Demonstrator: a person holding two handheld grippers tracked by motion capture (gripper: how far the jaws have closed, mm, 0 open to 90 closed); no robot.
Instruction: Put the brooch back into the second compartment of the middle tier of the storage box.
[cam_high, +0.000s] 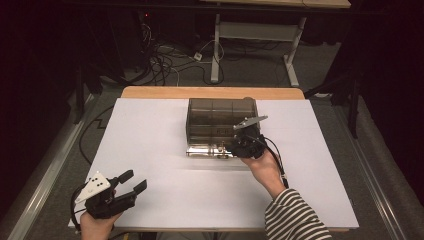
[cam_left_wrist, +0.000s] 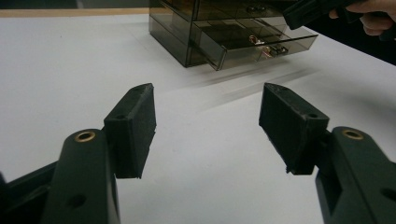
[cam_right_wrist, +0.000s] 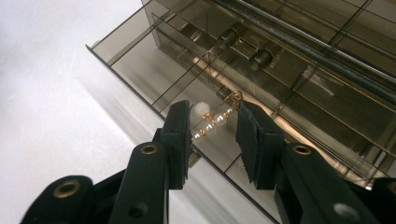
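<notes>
- the right gripper hangs over the pulled-out drawer of a smoked clear organiser; its jaws stand apart, pressing on nothing.
- a pearl piece, small beads on gilt links with one larger frosted ball, sits between and just beyond the pads; whether it rests on the drawer floor i cannot tell.
- it looks light, hard, round and slippery; the links likely flop, so i'd pinch across the bead row, not the ball.
- the drawer is thin, glossy, stiff plastic split by dividers, likely easy to scratch or nudge.
- the left gripper waits wide open and empty over the matte white table, the organiser well ahead of it.
</notes>
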